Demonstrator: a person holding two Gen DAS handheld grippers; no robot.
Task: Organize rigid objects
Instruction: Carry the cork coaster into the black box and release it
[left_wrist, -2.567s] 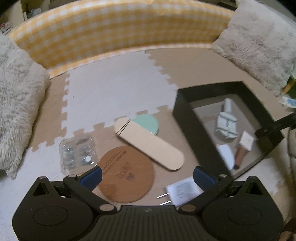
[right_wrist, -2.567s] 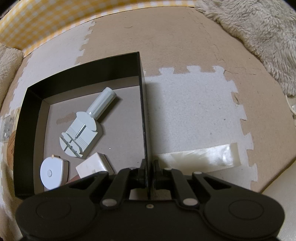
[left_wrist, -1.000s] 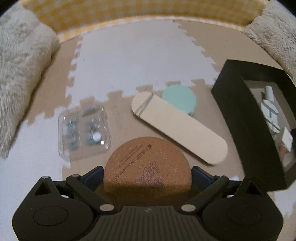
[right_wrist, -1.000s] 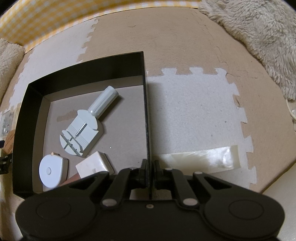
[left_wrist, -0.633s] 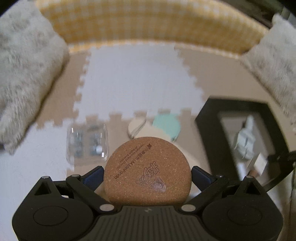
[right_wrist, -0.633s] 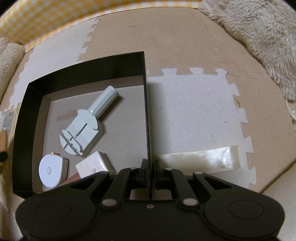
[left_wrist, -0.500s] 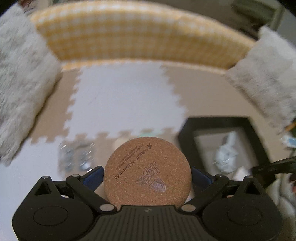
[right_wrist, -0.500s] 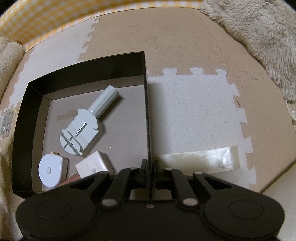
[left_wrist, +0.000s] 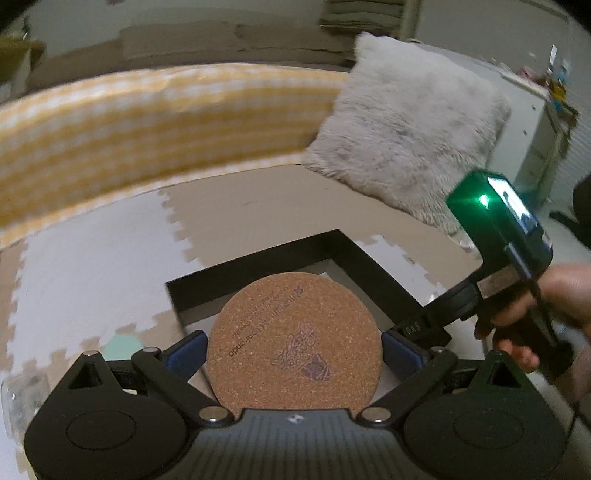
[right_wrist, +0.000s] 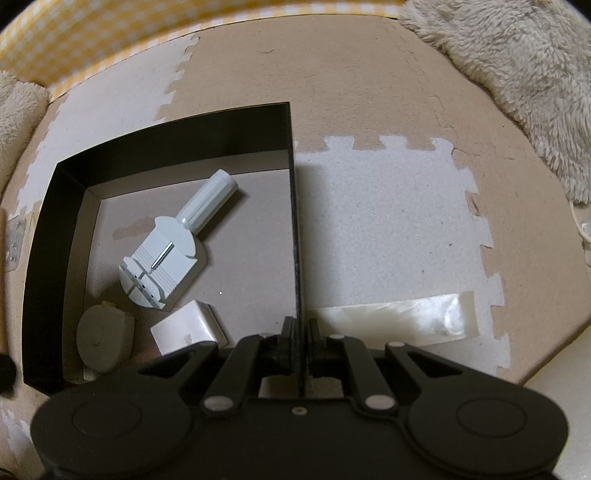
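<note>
Here the left tool (left_wrist: 293, 345) grips a round cork coaster (left_wrist: 294, 341) by its edges, the blue pads (left_wrist: 186, 350) pressing on either side, so the jaws stand wide but clamped on the disc. The coaster is held off the floor, in front of and above the black box (left_wrist: 364, 264), hiding much of its inside in the left view. The right tool (right_wrist: 298, 338) is nearly closed, its two fingers pinching the thin right-hand wall of the black box (right_wrist: 295, 229), one inside and one outside. In the left view a hand (left_wrist: 532, 314) grips the right tool's handle, where a green light glows. Inside the box lie a pale grey watch-link tool (right_wrist: 173, 251) with a ribbed handle, a small white block (right_wrist: 186, 328) just beside it, and a round pale tape measure (right_wrist: 103, 338) in the near left corner. The box sits on a floor of interlocking foam mat tiles (right_wrist: 388, 221), beige and white, with a strip of clear tape (right_wrist: 399, 319) just right of the box. A mint round thing (left_wrist: 123, 345) shows on the mat left of the coaster. Farther off stand a furry cushion (left_wrist: 410, 136) and a yellow checked bolster (left_wrist: 147, 125).
</note>
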